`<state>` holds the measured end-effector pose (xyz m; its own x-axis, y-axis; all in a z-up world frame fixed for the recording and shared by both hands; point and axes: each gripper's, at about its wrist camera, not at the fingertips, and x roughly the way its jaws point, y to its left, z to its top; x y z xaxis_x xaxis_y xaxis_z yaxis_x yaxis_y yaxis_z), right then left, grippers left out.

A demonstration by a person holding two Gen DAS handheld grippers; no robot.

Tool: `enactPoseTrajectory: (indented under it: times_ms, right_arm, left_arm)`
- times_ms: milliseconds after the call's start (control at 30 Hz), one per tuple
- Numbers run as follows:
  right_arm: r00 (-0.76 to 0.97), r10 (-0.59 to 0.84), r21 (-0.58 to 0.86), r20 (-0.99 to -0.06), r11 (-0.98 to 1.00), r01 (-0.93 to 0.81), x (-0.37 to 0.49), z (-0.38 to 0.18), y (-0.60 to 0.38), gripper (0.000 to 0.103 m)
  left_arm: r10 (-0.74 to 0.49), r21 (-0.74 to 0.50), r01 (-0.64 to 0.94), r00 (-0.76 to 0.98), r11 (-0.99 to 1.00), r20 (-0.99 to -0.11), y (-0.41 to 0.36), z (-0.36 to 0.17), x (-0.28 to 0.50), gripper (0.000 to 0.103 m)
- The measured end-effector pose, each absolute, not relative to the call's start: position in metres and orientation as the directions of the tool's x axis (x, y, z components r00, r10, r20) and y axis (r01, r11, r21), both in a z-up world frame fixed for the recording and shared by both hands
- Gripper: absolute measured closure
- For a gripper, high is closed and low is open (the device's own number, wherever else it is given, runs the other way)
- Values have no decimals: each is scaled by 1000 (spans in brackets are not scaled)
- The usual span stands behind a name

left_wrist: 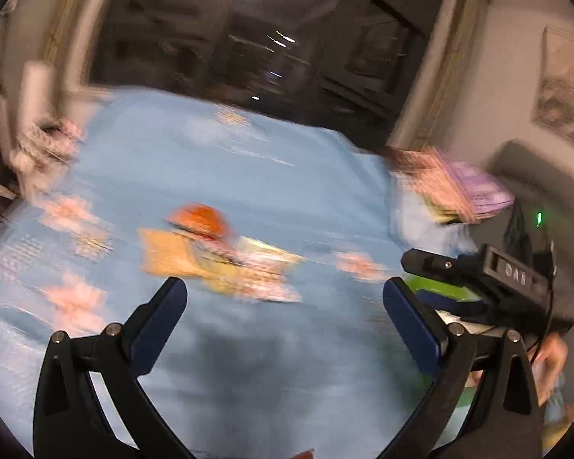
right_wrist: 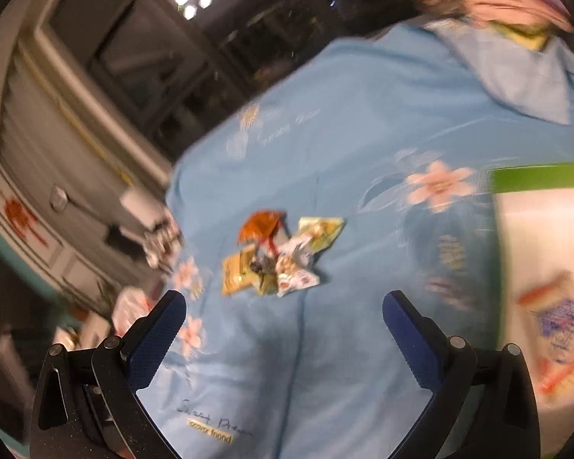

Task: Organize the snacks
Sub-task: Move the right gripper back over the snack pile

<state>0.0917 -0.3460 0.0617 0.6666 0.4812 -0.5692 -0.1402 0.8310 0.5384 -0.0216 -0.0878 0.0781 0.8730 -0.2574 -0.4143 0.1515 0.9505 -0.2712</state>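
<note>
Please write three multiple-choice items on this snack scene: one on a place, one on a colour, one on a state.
1. Where does the snack pile lie?
A. on the blue floral sheet
B. inside the white container
C. between the right gripper's fingers

2. What colour is the container rim?
A. red
B. green
C. black

3. How does the right gripper stand?
A. shut on a packet
B. shut on nothing
C. open and holding nothing

Answers: 1 A, the packets sit heaped on the sheet, beyond the fingers. 2 B, a bright green band tops the white container. 3 C, the fingers stand wide apart with only sheet between them.
</note>
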Motion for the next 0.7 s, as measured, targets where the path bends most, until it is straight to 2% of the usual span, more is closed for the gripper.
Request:
enactPoseTrajectory:
  times_ms: [100, 200, 333, 500, 600, 700]
  right_arm:
    - [613, 466, 493, -638, 859, -141, 126, 44, -307, 1]
    - [567, 411, 397, -714, 904, -156, 167, 22, -265, 1]
    - [565, 265, 251, -781, 962, -104, 206, -1, -240, 1]
    - [486, 323, 317, -812, 943, -99, 236, -25, -228, 1]
    - [479, 274, 295, -834, 955, -32, 243, -38, -227, 8]
    - [462, 350, 383, -815, 923, -25, 246, -44, -233, 10]
  left_arm:
    - [-126, -155, 62, 883, 986, -452, -64, 71, -26, 0]
    - [-81, -104, 36, 877, 994, -473, -46, 60, -30, 0]
    - [-38, -127, -22, 891, 992, -452, -20, 41, -39, 0]
    - [39, -54, -71, 894, 996, -447, -11, 26, -37, 0]
    - [40, -73, -78, 904, 994, -427, -1, 25, -33, 0]
    - [24, -83, -70, 888, 994, -459, 5, 21, -26, 0]
